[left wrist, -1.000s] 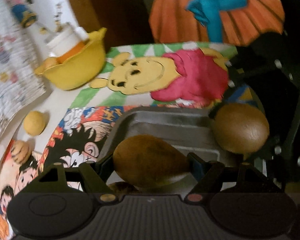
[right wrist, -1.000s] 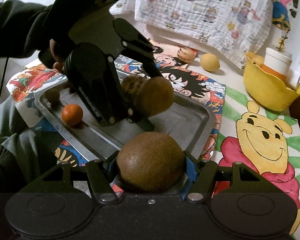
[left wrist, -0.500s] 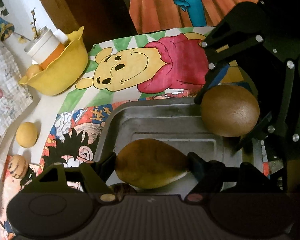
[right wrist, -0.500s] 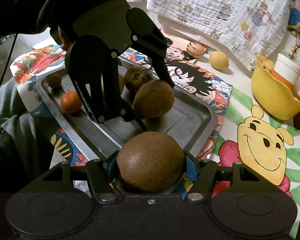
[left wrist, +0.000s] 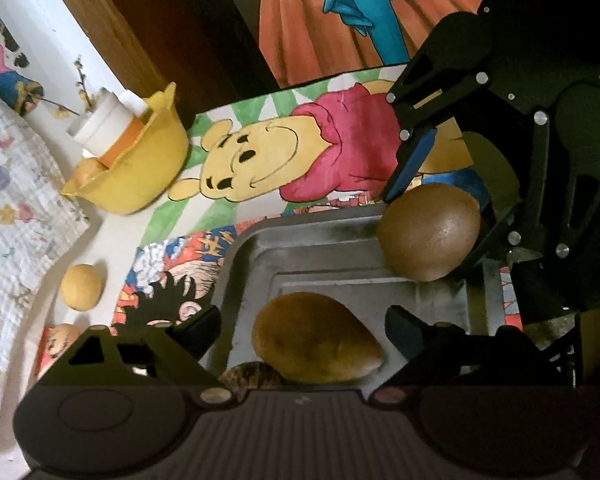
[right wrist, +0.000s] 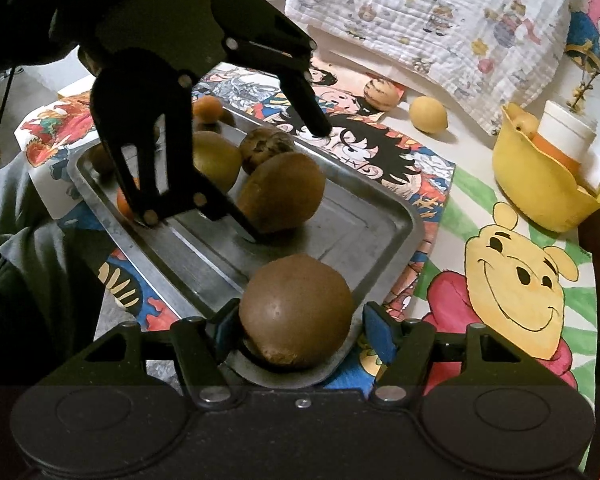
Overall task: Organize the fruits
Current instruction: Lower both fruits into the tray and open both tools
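A metal tray (right wrist: 384,216) (left wrist: 320,240) lies on cartoon mats. My left gripper (left wrist: 302,330) is open around a brown pear-shaped fruit (left wrist: 316,338) that rests in the tray; the fingers stand apart from it. It also shows in the right wrist view (right wrist: 282,196). My right gripper (right wrist: 300,330) is open, its blue pads just off a round brown fruit (right wrist: 296,314) sitting at the tray's near rim, which also shows in the left wrist view (left wrist: 430,232). More fruits lie in the tray: a green-yellow one (right wrist: 216,160), a mottled one (right wrist: 266,146), a small orange one (right wrist: 126,202).
A yellow bowl (right wrist: 540,184) (left wrist: 140,168) holds a white-and-orange cup and a fruit. A yellow lemon (right wrist: 428,114) (left wrist: 82,286) and a striped fruit (right wrist: 382,94) lie on the table near a patterned cloth (right wrist: 440,8). A small orange fruit (right wrist: 208,108) sits beyond the tray.
Both grippers have opened. The pear-shaped fruit now rests in the tray, free of the left fingers. The right gripper's pads have come off the round brown fruit at the tray rim.
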`<state>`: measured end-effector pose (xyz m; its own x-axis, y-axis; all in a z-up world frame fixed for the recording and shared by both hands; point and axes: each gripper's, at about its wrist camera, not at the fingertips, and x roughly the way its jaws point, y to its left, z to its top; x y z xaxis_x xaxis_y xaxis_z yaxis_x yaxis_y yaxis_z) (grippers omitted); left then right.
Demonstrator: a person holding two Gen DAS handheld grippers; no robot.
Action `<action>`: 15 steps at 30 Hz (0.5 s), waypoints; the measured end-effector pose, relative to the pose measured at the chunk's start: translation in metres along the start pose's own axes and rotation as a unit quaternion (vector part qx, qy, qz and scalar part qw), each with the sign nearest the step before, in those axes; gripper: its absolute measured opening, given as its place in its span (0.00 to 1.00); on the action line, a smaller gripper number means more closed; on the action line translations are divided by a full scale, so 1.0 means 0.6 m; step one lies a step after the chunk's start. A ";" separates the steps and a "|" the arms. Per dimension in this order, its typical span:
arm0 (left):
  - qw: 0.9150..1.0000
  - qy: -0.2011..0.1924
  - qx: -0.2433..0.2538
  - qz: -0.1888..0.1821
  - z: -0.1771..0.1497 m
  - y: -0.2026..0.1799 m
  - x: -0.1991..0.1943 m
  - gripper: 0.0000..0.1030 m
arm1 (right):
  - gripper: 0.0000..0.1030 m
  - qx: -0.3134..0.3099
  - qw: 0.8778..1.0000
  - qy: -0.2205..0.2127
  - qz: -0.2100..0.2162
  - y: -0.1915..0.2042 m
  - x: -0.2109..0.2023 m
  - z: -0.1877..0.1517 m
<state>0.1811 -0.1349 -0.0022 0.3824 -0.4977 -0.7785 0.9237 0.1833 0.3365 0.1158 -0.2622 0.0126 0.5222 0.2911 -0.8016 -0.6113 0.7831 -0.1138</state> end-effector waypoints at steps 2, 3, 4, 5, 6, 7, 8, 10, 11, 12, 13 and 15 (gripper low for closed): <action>1.000 -0.004 -0.003 0.008 -0.003 -0.001 -0.014 0.92 | 0.72 0.002 1.000 -0.005 -0.002 0.001 -0.007 -0.001; 1.000 -0.007 -0.006 0.011 -0.006 -0.002 -0.022 0.92 | 0.73 0.004 1.000 -0.009 -0.002 0.002 -0.011 -0.001; 1.000 -0.011 -0.010 0.014 -0.010 -0.003 -0.029 0.93 | 0.76 0.006 1.000 -0.013 -0.003 0.002 -0.015 -0.001; 1.000 -0.014 -0.016 0.017 -0.013 -0.005 -0.036 0.94 | 0.78 0.008 1.000 -0.016 -0.002 0.004 -0.019 -0.002; 0.999 -0.020 -0.022 0.020 -0.018 -0.007 -0.045 0.95 | 0.79 0.010 1.000 -0.020 -0.001 0.006 -0.023 -0.002; 0.999 -0.027 -0.029 0.022 -0.023 -0.009 -0.053 0.96 | 0.81 0.011 1.000 -0.023 0.001 0.007 -0.026 -0.003; 0.999 -0.032 -0.037 0.024 -0.028 -0.011 -0.060 0.96 | 0.81 0.012 1.000 -0.025 0.001 0.009 -0.028 -0.004; 0.996 -0.042 -0.071 0.019 -0.042 -0.014 -0.075 0.98 | 0.83 0.014 0.999 -0.030 0.002 0.014 -0.031 -0.004; 0.995 -0.045 -0.089 0.010 -0.050 -0.014 -0.082 0.98 | 0.85 0.014 0.999 -0.033 0.004 0.016 -0.032 -0.004; 0.993 -0.048 -0.109 0.002 -0.059 -0.016 -0.089 0.98 | 0.85 0.015 0.999 -0.037 0.006 0.018 -0.033 -0.004; 0.991 -0.050 -0.121 -0.001 -0.066 -0.019 -0.097 0.99 | 0.86 0.017 0.999 -0.040 0.007 0.021 -0.035 -0.003; 0.988 -0.056 -0.142 0.000 -0.083 -0.026 -0.110 0.99 | 0.87 0.020 0.999 -0.046 0.011 0.025 -0.036 -0.003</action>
<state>0.1425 -0.0630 0.0174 0.3927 -0.5849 -0.7097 0.8992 0.4060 0.1629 0.0941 -0.2575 0.0274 0.5622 0.3556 -0.7467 -0.5996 0.7971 -0.0718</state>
